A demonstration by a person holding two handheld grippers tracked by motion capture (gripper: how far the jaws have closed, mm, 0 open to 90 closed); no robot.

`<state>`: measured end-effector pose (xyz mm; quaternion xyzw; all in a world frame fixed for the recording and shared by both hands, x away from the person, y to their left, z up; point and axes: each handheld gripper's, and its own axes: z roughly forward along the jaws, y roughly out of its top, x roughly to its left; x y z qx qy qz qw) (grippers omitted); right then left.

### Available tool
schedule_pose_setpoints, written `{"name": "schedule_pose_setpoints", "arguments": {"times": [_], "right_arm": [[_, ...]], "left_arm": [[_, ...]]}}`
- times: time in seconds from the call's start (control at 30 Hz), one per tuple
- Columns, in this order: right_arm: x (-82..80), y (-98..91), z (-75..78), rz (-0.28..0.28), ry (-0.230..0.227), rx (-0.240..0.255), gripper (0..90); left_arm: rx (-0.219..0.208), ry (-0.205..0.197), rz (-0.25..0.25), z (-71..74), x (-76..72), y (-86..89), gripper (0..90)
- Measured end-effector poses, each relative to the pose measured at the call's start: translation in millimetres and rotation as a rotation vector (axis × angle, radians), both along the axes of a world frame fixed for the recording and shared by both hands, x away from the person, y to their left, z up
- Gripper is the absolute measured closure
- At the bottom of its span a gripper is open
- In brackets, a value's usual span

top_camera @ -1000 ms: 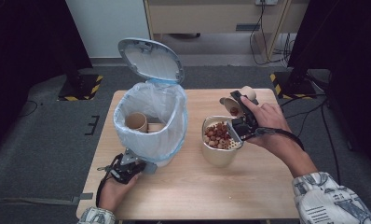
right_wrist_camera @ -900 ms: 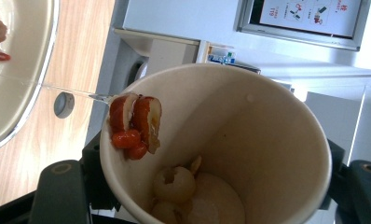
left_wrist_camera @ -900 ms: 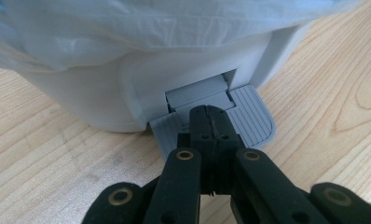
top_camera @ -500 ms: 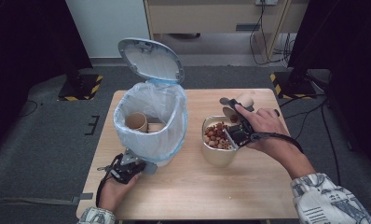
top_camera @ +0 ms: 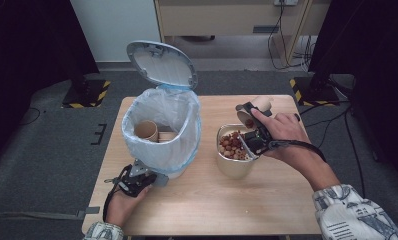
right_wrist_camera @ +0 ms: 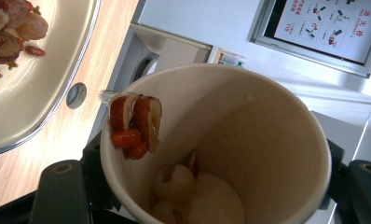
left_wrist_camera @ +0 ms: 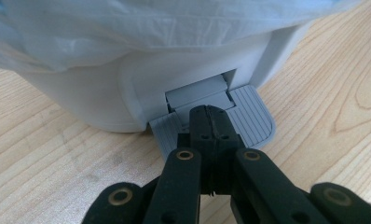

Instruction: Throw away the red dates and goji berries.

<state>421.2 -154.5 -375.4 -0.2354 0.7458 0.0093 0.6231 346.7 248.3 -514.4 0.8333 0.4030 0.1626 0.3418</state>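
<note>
Left gripper (top_camera: 137, 178) jaws pressed together, tip on bin pedal (left_wrist_camera: 249, 119) near table's (top_camera: 207, 215) front-left edge, presumably propping lid (top_camera: 162, 65) open | lined bin (top_camera: 162, 130) left-centre | right gripper (top_camera: 252, 132) clamping paper cup (right_wrist_camera: 221, 140), tilted over bowl (top_camera: 234, 165) right-centre, likely tipping fruit scraps (right_wrist_camera: 134, 123) out.

Right gripper (top_camera: 250, 131) has tipped the paper cup (top_camera: 255, 107) further over the bowl (top_camera: 233, 166)

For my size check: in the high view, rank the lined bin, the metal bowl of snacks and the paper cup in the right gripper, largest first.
1. Lined bin, clearly largest.
2. Metal bowl.
3. Paper cup, smallest, though partly hidden by the hand and tilted.
</note>
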Motion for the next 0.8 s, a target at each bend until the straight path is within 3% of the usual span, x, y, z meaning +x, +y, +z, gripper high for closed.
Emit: {"name": "schedule_pose_setpoints", "arguments": {"times": [0.1,0.2,0.33,0.43,0.5,0.53,0.6,0.63,0.67,0.8], "right_arm": [[-0.2,0.2,1.7,0.002,-0.008,0.004,26.9],[-1.1,-0.7,6.8,-0.001,-0.032,0.046,26.9],[-3.0,-0.4,0.1,0.011,-0.018,0.004,27.1],[-0.2,-4.3,4.1,-0.011,-0.056,0.046,27.7],[-3.6,-0.2,-7.6,0.021,-0.019,-0.045,27.7],[-3.8,0.3,-10.0,0.022,-0.019,-0.051,27.7],[-2.7,-1.7,-6.5,-0.001,-0.038,0.009,27.9],[-2.2,-1.9,-7.7,-0.002,-0.023,0.014,27.9],[-3.5,-0.1,-14.8,0.007,0.002,-0.019,27.9],[-3.6,1.6,-17.2,0.014,-0.007,-0.022,27.9]], "left_arm": [[0.000,0.000,0.000,0.0,0.0,-0.1,89.9],[0.001,0.000,0.000,0.0,0.0,-0.1,89.9],[0.000,0.000,0.000,0.0,-0.1,-0.1,89.9],[0.000,0.001,0.000,0.0,0.0,-0.1,89.9],[-0.001,0.001,-0.001,0.0,0.1,0.1,89.9],[0.000,0.001,-0.001,0.1,0.0,0.0,89.9],[0.000,0.001,0.000,0.1,0.1,-0.1,89.9],[-0.001,0.001,0.000,0.0,0.0,0.0,89.9],[-0.001,0.001,0.000,0.0,0.0,0.1,89.9],[-0.002,0.001,-0.001,0.0,0.1,0.2,90.0]]}}
